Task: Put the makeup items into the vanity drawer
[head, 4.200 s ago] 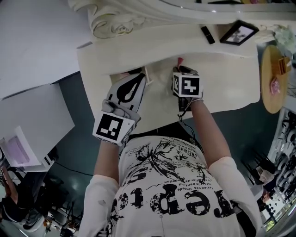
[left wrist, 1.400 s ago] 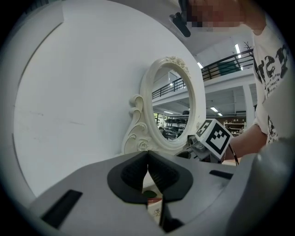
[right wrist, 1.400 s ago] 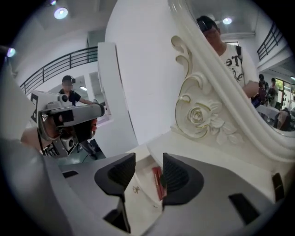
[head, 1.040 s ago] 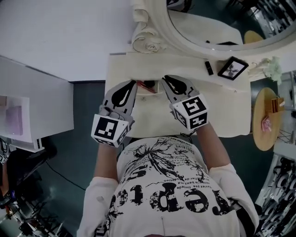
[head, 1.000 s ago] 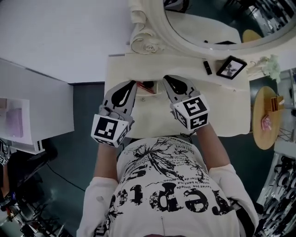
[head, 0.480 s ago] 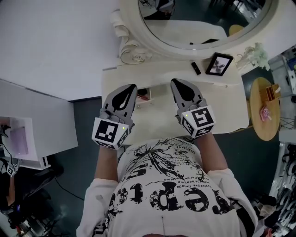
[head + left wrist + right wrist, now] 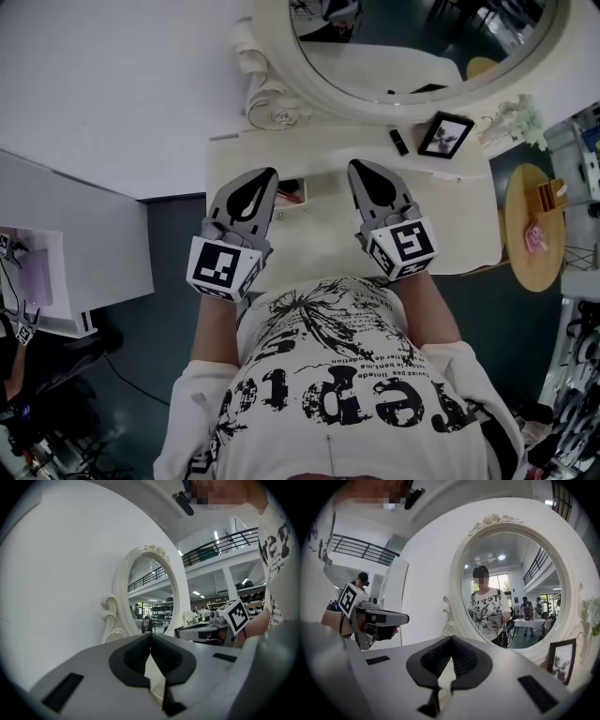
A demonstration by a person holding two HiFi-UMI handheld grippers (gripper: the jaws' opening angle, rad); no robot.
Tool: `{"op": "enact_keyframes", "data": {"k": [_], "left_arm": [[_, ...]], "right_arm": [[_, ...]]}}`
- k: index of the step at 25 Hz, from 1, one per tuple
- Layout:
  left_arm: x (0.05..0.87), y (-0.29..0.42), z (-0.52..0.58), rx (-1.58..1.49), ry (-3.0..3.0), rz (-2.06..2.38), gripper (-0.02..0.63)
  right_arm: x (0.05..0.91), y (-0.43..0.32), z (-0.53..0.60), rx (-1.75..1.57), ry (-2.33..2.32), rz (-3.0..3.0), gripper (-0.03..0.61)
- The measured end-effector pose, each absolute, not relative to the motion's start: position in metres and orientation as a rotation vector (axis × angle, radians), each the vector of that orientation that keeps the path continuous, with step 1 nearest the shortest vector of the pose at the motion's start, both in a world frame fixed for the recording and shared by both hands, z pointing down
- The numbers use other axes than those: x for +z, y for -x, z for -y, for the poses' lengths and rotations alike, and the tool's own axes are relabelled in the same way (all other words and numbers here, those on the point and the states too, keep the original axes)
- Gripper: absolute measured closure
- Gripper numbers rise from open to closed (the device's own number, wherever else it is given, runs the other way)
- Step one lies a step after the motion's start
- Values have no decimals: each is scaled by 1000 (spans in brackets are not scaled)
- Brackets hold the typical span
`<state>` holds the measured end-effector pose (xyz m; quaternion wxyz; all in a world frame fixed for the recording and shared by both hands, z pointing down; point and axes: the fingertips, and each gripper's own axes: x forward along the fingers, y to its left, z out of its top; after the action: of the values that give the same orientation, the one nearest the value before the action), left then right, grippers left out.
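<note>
Though flat-topped — cream, scroll-carved vanity (image 7: 450, 225)

tools 2 (left tool (image 7: 267, 174), right tool (image 7: 357, 167)) | mirror (image 7: 422, 37) 1 | picture frame (image 7: 444, 134) 1 | black tube (image 7: 398, 142) 1 | round table (image 7: 525, 272) 1

Person in a printed tee with two grey hand-held grippers.
White T-shirt (image 7: 337, 394) with black floral and lettering print, plain white sleeves (image 7: 192, 403). Left gripper (image 7: 269, 173) and right gripper (image 7: 357, 166) have light-grey teardrop shells with black ribbed pads set in toward the tip. Behind each shell sits a white cube (image 7: 224, 268) with black square markers.
</note>
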<state>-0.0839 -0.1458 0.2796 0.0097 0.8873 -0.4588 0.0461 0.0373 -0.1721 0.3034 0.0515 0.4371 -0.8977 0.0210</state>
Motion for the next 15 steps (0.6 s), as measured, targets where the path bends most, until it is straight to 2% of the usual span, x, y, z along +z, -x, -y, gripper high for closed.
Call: {"op": "enact_keyframes", "data": {"k": [15], "left_arm": [[282, 94, 143, 153, -2715, 1495, 600]], "right_arm": [[306, -30, 170, 49, -1287, 2744, 569]]}}
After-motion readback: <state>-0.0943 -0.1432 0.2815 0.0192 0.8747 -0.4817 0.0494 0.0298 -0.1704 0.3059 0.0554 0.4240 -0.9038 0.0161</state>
